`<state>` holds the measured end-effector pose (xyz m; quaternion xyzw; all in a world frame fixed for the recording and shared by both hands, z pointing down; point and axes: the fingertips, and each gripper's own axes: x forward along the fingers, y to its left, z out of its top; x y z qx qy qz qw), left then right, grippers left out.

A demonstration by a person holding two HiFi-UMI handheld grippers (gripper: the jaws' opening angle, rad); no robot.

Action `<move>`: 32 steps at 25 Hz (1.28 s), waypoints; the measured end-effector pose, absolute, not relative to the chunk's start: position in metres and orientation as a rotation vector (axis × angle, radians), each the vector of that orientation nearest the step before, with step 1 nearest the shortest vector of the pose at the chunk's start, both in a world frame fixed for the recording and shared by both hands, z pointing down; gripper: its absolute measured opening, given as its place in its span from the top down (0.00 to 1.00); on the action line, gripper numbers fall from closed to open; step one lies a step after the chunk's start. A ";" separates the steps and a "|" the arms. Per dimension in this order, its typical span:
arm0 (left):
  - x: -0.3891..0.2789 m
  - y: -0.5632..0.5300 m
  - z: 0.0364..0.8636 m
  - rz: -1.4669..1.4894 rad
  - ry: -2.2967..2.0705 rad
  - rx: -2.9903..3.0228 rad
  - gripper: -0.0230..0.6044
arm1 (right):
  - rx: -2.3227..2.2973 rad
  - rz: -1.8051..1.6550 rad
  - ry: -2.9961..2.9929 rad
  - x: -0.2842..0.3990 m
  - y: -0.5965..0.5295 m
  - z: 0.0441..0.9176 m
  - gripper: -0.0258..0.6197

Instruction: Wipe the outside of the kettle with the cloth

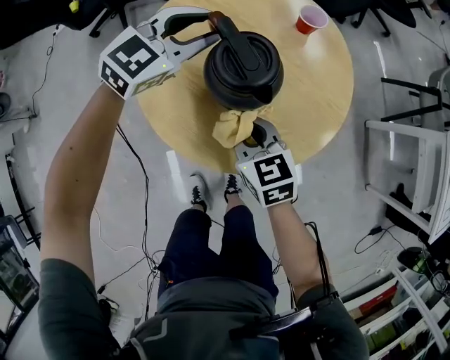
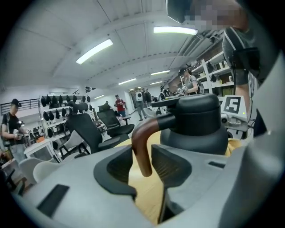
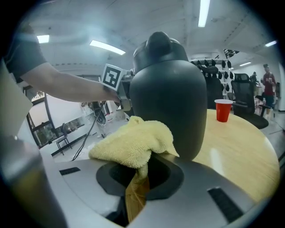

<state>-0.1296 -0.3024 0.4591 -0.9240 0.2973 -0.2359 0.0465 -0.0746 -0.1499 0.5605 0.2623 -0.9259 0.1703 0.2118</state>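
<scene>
A black kettle (image 1: 242, 70) (image 3: 169, 98) stands on the round wooden table (image 1: 320, 98). Its curved handle (image 1: 228, 31) (image 2: 141, 147) has a brown end that lies between the jaws of my left gripper (image 1: 212, 24) (image 2: 142, 165), and they close against both its sides. My right gripper (image 1: 256, 135) (image 3: 140, 178) is shut on a yellow cloth (image 1: 232, 125) (image 3: 133, 142). The cloth bunches against the kettle's near lower wall. In the left gripper view the kettle (image 2: 196, 127) rises just past the jaws.
A red cup (image 1: 310, 19) (image 3: 222, 110) stands at the table's far right. A white rack (image 1: 415, 162) is on the right, with cables (image 1: 133, 211) on the floor. Office chairs (image 2: 95, 129) and several people stand beyond the table.
</scene>
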 end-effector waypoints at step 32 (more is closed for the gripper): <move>-0.206 -0.202 0.460 -0.534 1.898 -2.826 0.80 | 1.097 0.407 -2.620 -0.053 -0.183 0.441 0.86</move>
